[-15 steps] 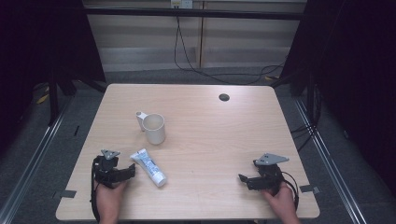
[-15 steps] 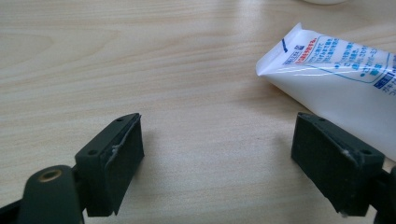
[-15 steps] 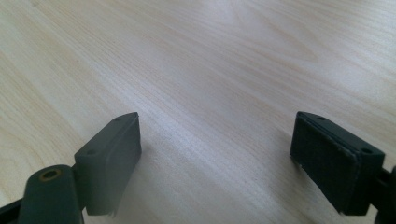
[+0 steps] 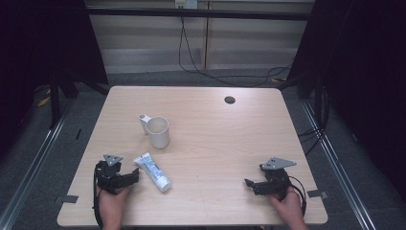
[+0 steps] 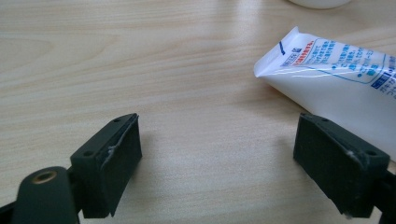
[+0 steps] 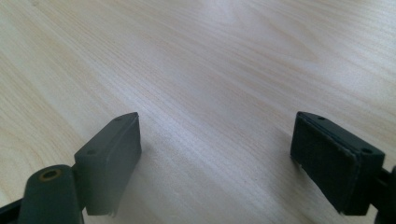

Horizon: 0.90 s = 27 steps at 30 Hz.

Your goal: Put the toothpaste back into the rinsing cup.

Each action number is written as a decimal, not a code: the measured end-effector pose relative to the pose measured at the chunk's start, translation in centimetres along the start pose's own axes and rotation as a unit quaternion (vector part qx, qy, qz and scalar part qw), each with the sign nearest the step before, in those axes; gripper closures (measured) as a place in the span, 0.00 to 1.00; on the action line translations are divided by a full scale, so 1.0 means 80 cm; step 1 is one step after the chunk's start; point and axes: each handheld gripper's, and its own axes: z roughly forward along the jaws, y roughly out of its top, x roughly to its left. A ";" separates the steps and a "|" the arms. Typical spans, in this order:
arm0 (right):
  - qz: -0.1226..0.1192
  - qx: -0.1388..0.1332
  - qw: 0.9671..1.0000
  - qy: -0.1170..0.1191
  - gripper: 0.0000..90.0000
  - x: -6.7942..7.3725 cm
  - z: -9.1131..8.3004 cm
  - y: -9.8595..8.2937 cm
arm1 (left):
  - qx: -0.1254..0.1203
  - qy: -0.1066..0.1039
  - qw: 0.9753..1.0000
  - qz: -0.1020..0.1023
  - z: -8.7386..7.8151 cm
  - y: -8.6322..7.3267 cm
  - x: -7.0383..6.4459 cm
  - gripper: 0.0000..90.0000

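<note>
I've got both grippers low at the near edge of the table [image 4: 201, 139]. My left gripper [image 4: 131, 176] sits near-left with its jaws spread wide and nothing between them; in the left gripper view the gap shows bare wood, and the white tube [image 5: 336, 81] lies just past the right-hand jaw, its flat crimped end toward me, close but not inside the gap. From the high view the tube [image 4: 152, 171] lies flat just right of that gripper, angled, crimped end far-left and cap end near-right. My right gripper [image 4: 250, 184] is near-right, well apart from everything, also released, bare tabletop between the jaws in its own view.

Farther back, the cream mug [image 4: 158, 132] stands upright just beyond the tube, handle pointing far-left. A dark round hole [image 4: 230, 99] sits near the far edge.

Step in hand, as I read it: approach to the tube, no grasp yet. Next move calls for shifting the left gripper right so the jaws straddle the tube's body, then closing. Flat, soft tube, so pinch across its width, low.
</note>
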 end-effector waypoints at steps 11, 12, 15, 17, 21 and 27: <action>0.000 0.000 1.000 0.000 0.17 0.000 0.000 0.000 | 0.027 -0.012 0.999 -0.022 -0.008 0.015 -0.001 0.21; -0.001 0.000 1.000 0.000 0.17 0.000 0.000 0.000 | 0.027 -0.014 0.999 -0.023 -0.009 0.018 -0.002 0.22; 0.000 0.000 1.000 0.000 0.17 0.000 0.000 0.000 | 0.030 -0.019 0.999 -0.026 -0.013 0.028 -0.007 0.22; -0.001 -0.001 1.000 0.000 0.17 0.000 0.000 0.000 | 0.026 -0.021 0.999 -0.025 -0.017 0.035 -0.009 0.22; 0.000 0.000 1.000 0.000 0.17 0.000 0.000 0.000 | 0.022 -0.030 0.999 -0.026 -0.023 0.048 -0.013 0.22; 0.000 0.000 1.000 0.000 0.17 0.000 0.000 0.000 | 0.036 -0.055 0.998 -0.024 -0.023 0.056 -0.022 0.27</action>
